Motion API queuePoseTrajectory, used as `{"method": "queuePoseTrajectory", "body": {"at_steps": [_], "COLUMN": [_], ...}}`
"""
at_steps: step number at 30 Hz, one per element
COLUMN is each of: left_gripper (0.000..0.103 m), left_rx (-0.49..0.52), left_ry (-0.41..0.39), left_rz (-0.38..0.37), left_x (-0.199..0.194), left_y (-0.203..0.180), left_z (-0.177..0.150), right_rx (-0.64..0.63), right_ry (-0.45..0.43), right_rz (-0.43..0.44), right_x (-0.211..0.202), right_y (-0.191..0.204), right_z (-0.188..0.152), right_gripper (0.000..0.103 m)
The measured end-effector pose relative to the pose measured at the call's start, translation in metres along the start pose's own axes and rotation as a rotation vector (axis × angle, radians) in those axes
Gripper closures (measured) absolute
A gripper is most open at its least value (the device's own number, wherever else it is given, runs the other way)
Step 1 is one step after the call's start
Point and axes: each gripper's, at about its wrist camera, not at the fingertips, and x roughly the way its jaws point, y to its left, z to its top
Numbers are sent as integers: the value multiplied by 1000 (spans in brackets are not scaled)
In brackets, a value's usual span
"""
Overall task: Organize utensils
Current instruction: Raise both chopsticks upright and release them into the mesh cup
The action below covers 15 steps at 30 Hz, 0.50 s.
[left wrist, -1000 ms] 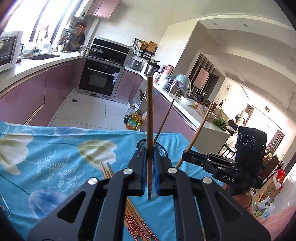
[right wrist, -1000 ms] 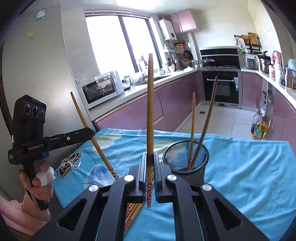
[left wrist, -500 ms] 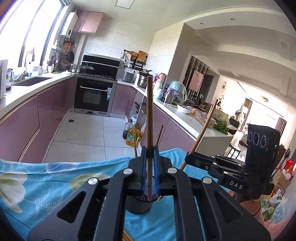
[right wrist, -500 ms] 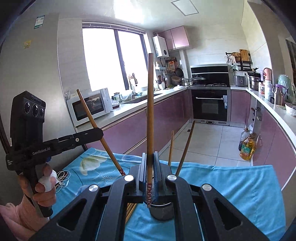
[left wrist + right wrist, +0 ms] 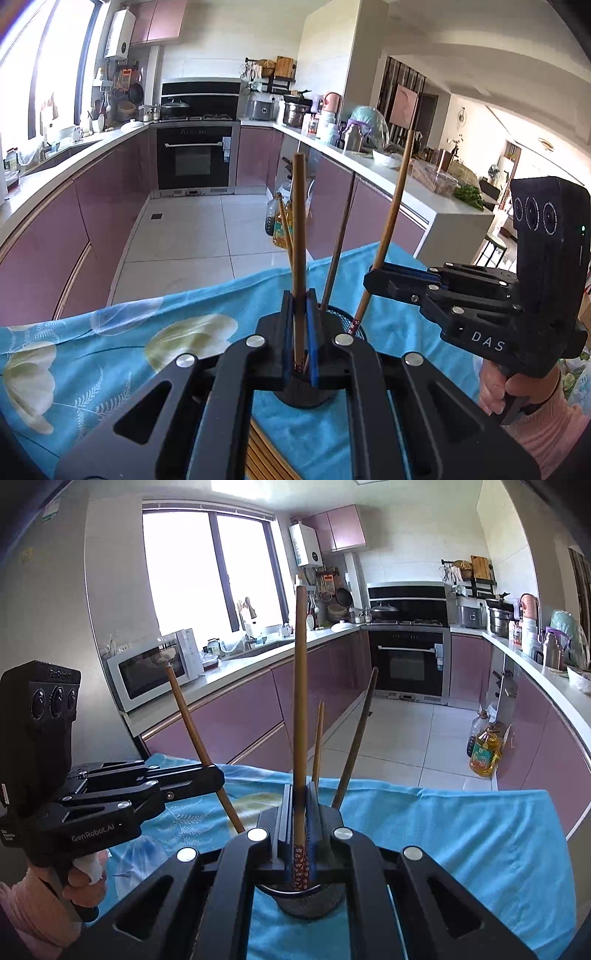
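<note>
Wooden chopstick point(image 5: 299, 236) pinched in left tool point(image 5: 300, 347), another point(image 5: 300, 716) in right tool point(image 5: 300, 834); both now arriving over near mesh cup point(image 5: 310, 902) on blue-clothed surface point(image 5: 461, 834), approaching drop-in.

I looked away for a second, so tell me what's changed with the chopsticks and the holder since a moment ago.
Both claws carried their chopsticks in over the black mesh holder; it now sits right under the left claw and the right claw. Unchanged: each claw stays shut on one upright chopstick, two chopsticks stand in the holder, and spare ones lie on the blue cloth.
</note>
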Motion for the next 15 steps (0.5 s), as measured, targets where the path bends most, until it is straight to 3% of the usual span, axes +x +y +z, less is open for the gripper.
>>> {"method": "queuePoseTrajectory", "body": {"at_steps": [8,15], "left_gripper": [96,95], "left_rx": [16,0], "left_ry": [74,89], "left_rz": [-11,10], "left_x": [29,45], "left_y": [5,14], "left_z": [-3,1], "right_rx": [29,57], "right_ry": [106,121], "right_rz": [-5,-13], "right_x": [27,36], "right_y": [-6,-13], "right_z": [-12,-16], "right_gripper": [97,97]}}
